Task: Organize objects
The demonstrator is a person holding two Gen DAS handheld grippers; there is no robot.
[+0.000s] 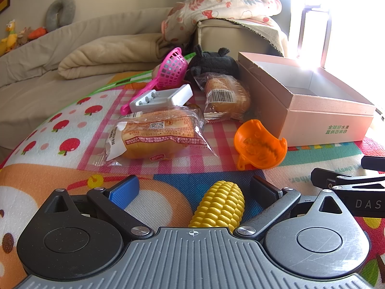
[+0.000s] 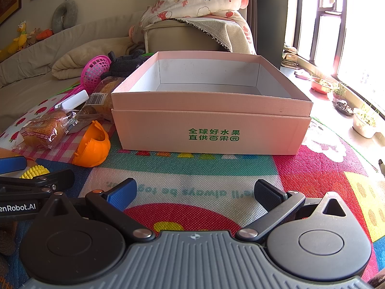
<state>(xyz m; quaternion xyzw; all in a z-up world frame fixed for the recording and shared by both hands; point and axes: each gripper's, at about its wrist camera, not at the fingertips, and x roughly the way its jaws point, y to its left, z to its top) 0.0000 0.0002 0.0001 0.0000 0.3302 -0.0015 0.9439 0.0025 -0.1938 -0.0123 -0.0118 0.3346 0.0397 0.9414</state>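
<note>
Both grippers gape empty — left gripper (image 1: 193,190) straddles the toy corn cob (image 1: 222,206), pink box (image 2: 211,110) at two o'clock. Ridged, rounded plastic — it may squirt free as right gripper (image 2: 195,193) waits.

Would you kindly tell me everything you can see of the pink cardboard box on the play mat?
The pink box looks like cardboard, pink outside and white inside, with green printed characters on its front wall. It is open at the top, and an upper wall sits stepped slightly inside a lower one. It stands upright and level on the play mat. The part of its inside that shows is empty. A wrapped bun lies against its left side; the orange toy shell sits just beside its front left corner.
</note>
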